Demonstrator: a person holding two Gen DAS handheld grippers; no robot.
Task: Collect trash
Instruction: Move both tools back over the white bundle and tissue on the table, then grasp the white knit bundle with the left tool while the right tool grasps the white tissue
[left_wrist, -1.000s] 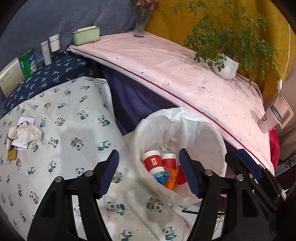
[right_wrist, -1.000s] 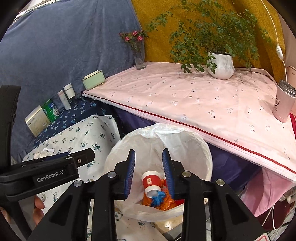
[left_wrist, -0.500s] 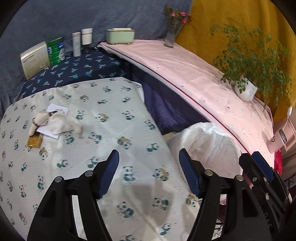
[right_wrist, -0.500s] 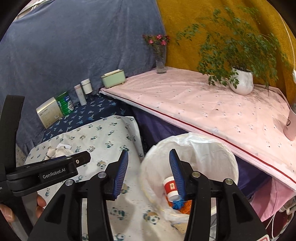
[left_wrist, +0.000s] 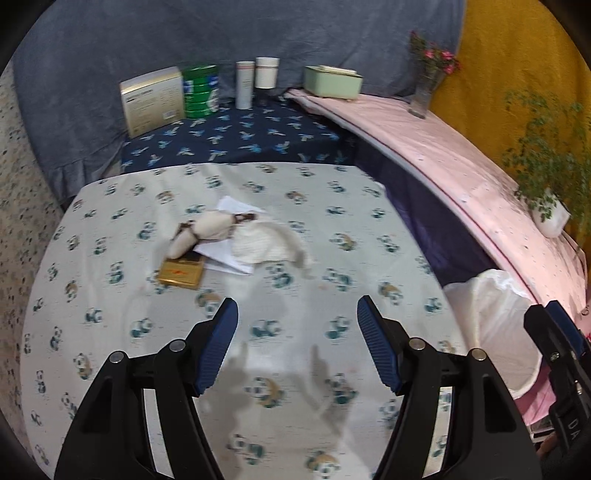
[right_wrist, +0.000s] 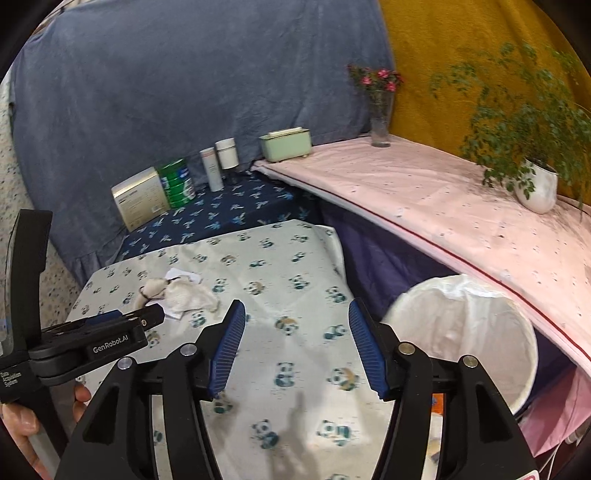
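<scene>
Both grippers are seen empty above the panda-print sheet (left_wrist: 332, 206): the left gripper (left_wrist: 297, 347) is held spread wide, and the right gripper (right_wrist: 295, 347) has just been opening, with nothing between its pads. The white-lined bin (right_wrist: 480, 332) is seen at the right, its contents mostly hidden. Since a second ago, both views have been swung from the bin to the crumpled tissues (left_wrist: 258, 243), paper and gold packet (left_wrist: 181, 271) lying ahead.

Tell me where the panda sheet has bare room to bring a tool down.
Bare: the panda sheet right of the trash pile, toward the white bin, and the near stretch under both tools. Crowded: the pile itself with the gold packet, and the back shelf's boxes and cans.
</scene>
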